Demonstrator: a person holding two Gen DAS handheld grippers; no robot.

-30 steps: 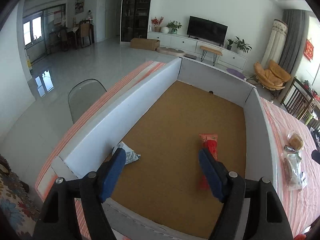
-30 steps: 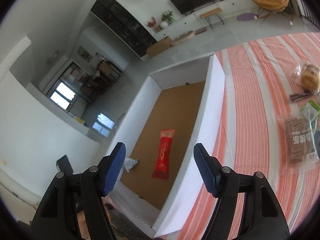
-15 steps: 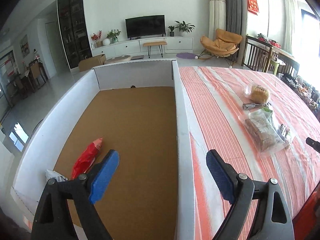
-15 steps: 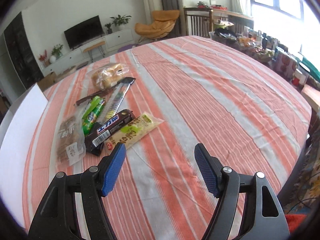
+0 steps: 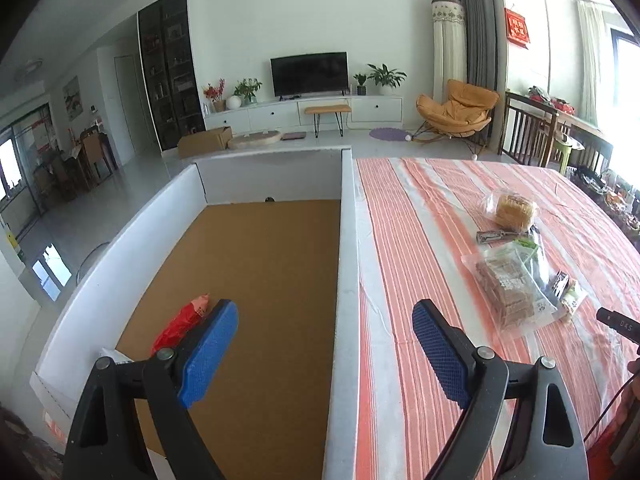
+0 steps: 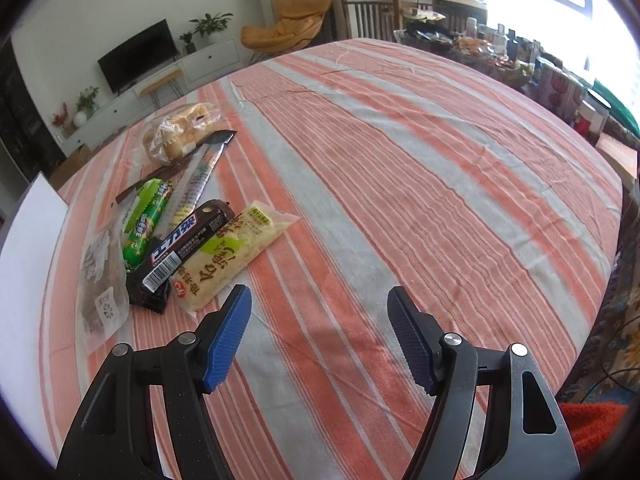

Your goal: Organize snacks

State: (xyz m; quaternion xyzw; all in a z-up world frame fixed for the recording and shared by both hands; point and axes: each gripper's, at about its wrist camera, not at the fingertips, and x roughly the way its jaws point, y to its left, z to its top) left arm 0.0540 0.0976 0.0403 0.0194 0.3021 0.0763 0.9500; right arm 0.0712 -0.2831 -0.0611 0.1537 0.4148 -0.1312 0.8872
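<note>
- We hold the left tongs spread wide and empty, straddling the near wall of a white box with a brown cardboard floor.
- Inside the box, a red packet lies near the corner closest to us, with a white wrapper just beside it; we judge these as snacks already sorted, and most of the box floor is bare.
- Our right tongs are also spread, nothing between them, pointing down at the striped surface just right of the remaining pile.
- That pile sits in a loose cluster: a pale yellow packet nearest the tongs, a dark chocolate bar overlapping it, a green packet, a clear bag of brown biscuits, a long silver stick and a bagged bun at the far end.
- The snacks lie flat and partly stacked, so we judge the yellow packet the easiest next pick: its near end is exposed and closest to the open tongs.
- The box stands to the left of the pile, well placed for a short carry; thin, slippery wrappers may slide under a shallow pinch.
</note>
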